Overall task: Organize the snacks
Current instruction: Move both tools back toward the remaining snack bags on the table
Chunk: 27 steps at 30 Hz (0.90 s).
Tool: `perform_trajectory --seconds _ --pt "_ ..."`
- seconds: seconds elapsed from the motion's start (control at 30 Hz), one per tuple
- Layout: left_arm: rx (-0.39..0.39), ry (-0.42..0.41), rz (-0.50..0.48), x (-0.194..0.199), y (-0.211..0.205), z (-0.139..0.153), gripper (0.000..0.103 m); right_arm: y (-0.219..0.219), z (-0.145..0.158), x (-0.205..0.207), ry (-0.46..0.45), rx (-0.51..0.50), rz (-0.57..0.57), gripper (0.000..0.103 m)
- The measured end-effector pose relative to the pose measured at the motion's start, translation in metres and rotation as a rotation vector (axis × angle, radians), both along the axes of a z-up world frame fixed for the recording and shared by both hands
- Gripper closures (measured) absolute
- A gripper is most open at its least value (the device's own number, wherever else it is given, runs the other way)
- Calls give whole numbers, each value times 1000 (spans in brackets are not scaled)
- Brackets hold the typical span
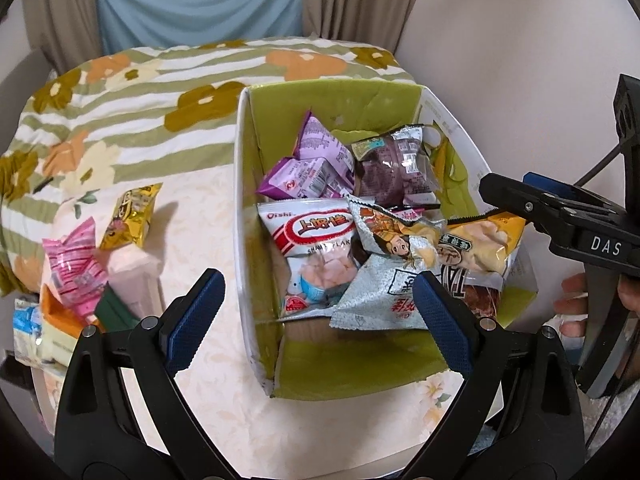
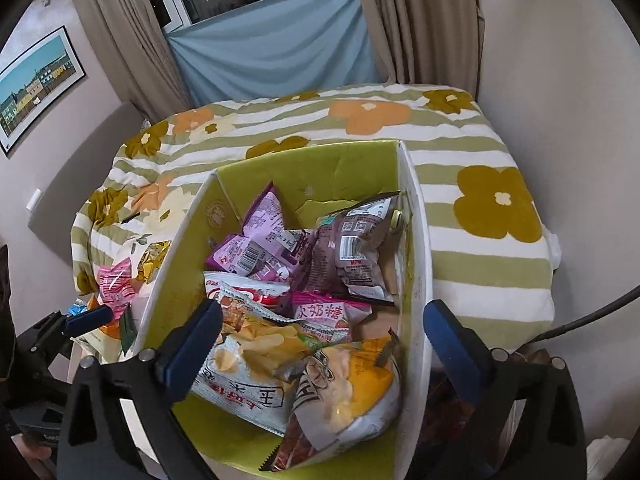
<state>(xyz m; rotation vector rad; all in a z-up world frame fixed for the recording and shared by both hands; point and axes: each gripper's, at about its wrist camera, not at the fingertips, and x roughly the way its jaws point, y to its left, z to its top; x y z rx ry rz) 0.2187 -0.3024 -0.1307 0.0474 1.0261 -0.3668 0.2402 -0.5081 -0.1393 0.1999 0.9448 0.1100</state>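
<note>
My left claw (image 1: 316,316) and right claw (image 2: 322,336) both gape empty over the green snack box (image 1: 256,128) on the bench (image 1: 200,208); only my left view shows the loose gold packet (image 1: 130,216) beside it.

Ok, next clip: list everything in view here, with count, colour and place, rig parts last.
cardboard box: one, white outside, green inside, on the table.
snack packets in box: about seven; purple, dark brown, red-white Oishi, silver, yellow.
snack packets outside box: several, pink and gold among them, left of the box.
floral blanket: one, green-striped, behind the box.
curtains: beige, around blue fabric.
framed picture: one, left wall.
left gripper: open, empty.
right gripper: open, above the box.
</note>
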Motion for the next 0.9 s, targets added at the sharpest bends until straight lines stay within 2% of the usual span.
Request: perform_trajectory --seconds 0.23,0.43,0.57,0.73,0.9 --pt "-4 -33 -3 -11 6 18 8 2 14 -12 -27 -8 4 3" --pt "-6 -76 22 -25 29 45 8 15 37 -26 -65 -21 23 3" --pt "10 -117 58 -38 59 62 8 29 57 -38 -104 -41 33 3" --pt "-5 -140 106 -52 120 75 8 66 79 -54 -170 -59 60 3" --pt "4 -152 151 -59 187 84 8 113 89 -58 -198 -6 79 3"
